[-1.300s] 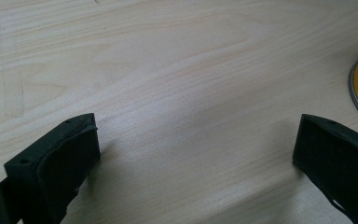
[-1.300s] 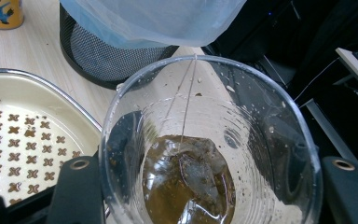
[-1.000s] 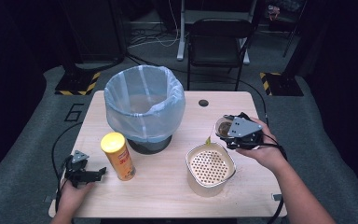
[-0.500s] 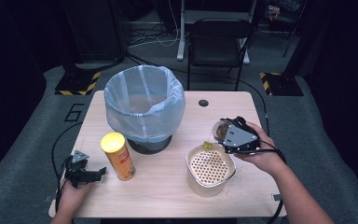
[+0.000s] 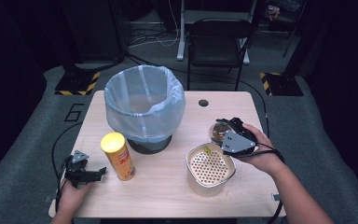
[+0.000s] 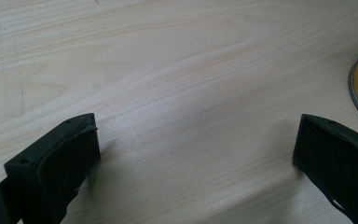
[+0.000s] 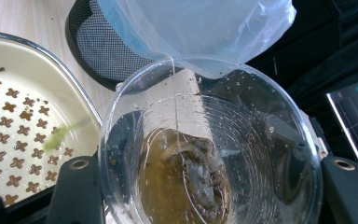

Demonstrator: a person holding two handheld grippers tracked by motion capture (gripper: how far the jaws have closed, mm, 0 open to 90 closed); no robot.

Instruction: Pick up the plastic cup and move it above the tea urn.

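The right gripper (image 5: 223, 135) jaws hold a clear cup (image 7: 209, 154), tipped left toward the strainer (image 5: 211, 169). The left gripper (image 6: 196, 154) jaws are wide, holding nothing.

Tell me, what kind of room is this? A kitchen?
Probably not a kitchen: more likely a lab or studio set up for recording. The wooden table stands on grey carpet with cables, hazard-striped floor plates and a folding chair behind, against dark surroundings. Each hand works a hand-held gripper.
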